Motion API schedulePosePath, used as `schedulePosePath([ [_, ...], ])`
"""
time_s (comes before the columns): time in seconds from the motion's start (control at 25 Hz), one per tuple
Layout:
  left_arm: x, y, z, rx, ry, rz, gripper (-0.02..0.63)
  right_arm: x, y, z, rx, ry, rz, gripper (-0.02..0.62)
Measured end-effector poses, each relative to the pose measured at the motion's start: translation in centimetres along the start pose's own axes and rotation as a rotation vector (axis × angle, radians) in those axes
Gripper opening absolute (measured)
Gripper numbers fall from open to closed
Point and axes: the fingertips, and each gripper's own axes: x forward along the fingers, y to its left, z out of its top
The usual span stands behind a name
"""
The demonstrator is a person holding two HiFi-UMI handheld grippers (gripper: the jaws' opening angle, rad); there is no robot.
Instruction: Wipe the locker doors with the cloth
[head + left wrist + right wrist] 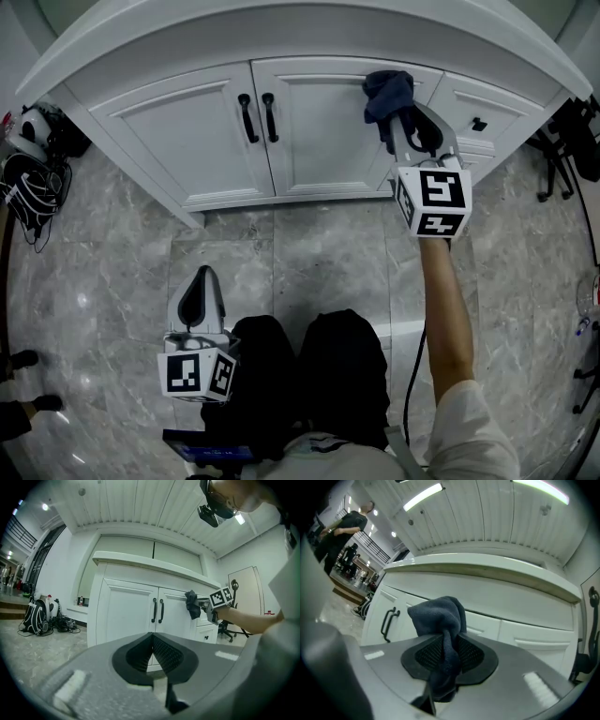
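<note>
A dark blue cloth (387, 96) is bunched against the upper right part of the right white door (323, 127). My right gripper (401, 122) is shut on the cloth (440, 623), which fills the gap between its jaws and hangs below them. The cloth (192, 604) and that gripper also show far off in the left gripper view. The left door (183, 127) stands beside it, each with a black handle (270, 116). My left gripper (198, 298) hangs low over the floor, away from the doors, its jaws shut (152, 654) with nothing between them.
A white counter (309, 33) overhangs the doors. A drawer with a black knob (479, 124) lies right of the doors. Bags and cables (33, 178) sit on the marble floor at the left. A chair (562, 150) stands at the right. The person's dark trousers (309, 375) are below.
</note>
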Motion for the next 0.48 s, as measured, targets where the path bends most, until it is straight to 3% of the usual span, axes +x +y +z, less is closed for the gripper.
schedulePosePath([
  [0.24, -0.3, -0.1, 0.3, 0.007, -0.003, 0.004, 0.002, 2.0, 9.8, 0.7, 0.075, -0.038, 0.208, 0.084],
  [0.48, -0.5, 0.0, 0.5, 0.012, -0.003, 0.006, 0.002, 5.5, 15.6, -0.5, 0.108, 0.017, 0.286, 0.084],
])
